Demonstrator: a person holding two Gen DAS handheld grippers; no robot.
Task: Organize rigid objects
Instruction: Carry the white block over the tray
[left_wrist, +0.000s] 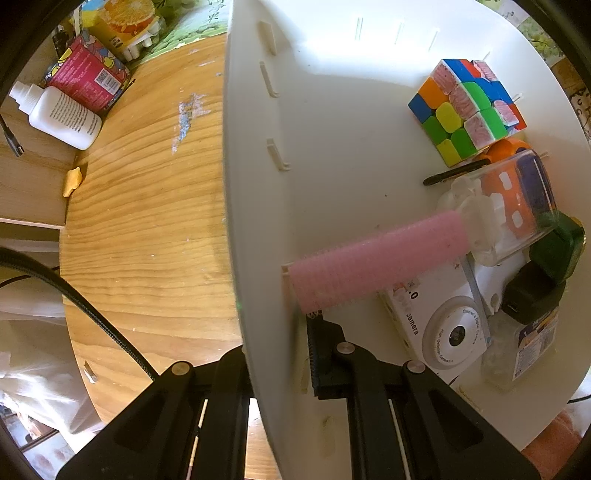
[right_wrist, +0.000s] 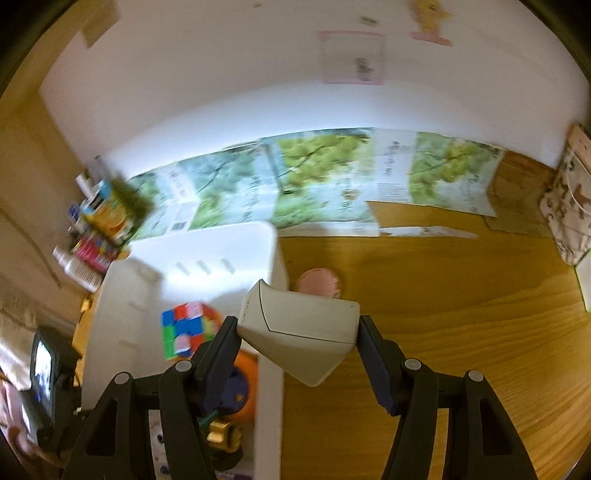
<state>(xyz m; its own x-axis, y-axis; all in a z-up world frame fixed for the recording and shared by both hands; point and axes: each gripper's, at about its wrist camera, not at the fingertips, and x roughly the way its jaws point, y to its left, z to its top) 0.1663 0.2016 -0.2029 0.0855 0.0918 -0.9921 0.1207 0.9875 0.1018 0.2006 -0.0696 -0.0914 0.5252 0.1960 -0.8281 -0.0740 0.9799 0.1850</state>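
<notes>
A white bin (left_wrist: 332, 129) stands on the wooden table (left_wrist: 147, 221). My left gripper (left_wrist: 275, 354) is shut on the bin's left wall, one finger outside and one inside. In the bin lie a colour cube (left_wrist: 465, 110), a pink hair roller (left_wrist: 373, 262), a clear jar (left_wrist: 517, 206), a white camera box (left_wrist: 439, 328) and a dark green and black item (left_wrist: 546, 266). My right gripper (right_wrist: 297, 328) is shut on a pale grey angular block (right_wrist: 299, 332), held in the air just over the bin's right wall (right_wrist: 271, 387). The right wrist view is blurred.
Left of the bin stand a white bottle (left_wrist: 62, 118), a pink packet (left_wrist: 88, 74) and a juice carton (left_wrist: 122, 22). A pink round item (right_wrist: 319, 282) lies on the table right of the bin. Leaf-print paper (right_wrist: 314, 177) runs along the wall; a patterned bag (right_wrist: 569, 206) sits far right.
</notes>
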